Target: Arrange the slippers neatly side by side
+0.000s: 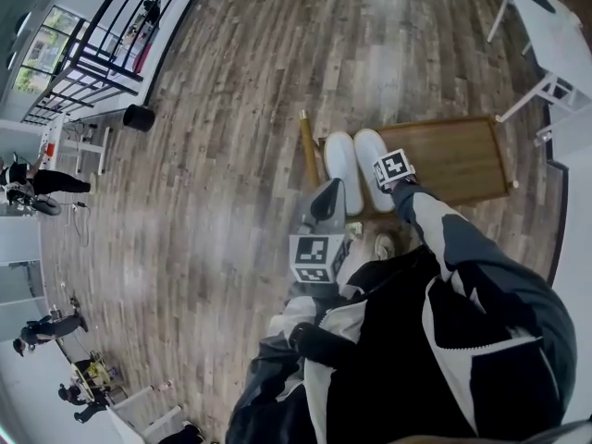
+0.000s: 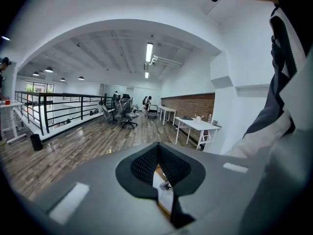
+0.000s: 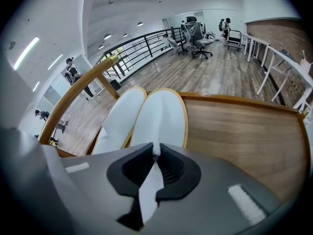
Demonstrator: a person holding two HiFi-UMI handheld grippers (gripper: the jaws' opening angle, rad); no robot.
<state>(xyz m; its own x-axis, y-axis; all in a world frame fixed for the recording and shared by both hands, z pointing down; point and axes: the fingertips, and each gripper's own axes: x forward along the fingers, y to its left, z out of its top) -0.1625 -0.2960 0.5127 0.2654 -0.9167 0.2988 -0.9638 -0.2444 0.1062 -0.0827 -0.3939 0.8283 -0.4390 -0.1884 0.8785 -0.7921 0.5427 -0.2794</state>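
Note:
Two white slippers lie side by side on a low wooden board (image 1: pixel 458 160), toes pointing away from me: the left slipper (image 1: pixel 340 163) (image 3: pixel 119 123) and the right slipper (image 1: pixel 370 151) (image 3: pixel 162 115). My right gripper (image 1: pixel 392 168) (image 3: pixel 155 153) points steeply down at the right slipper's heel, and its jaws are shut on the slipper's white rear edge. My left gripper (image 1: pixel 320 213) (image 2: pixel 157 166) hangs in the air to the left of the board, nearly level, its jaws shut with nothing between them.
A wooden rail (image 1: pixel 307 146) (image 3: pixel 73 99) runs along the board's left side. A white table (image 1: pixel 546 26) stands at the far right, and a black bin (image 1: pixel 139 117) sits by a black railing (image 1: pixel 102 35). Office chairs (image 2: pixel 124 114) and people stand far off.

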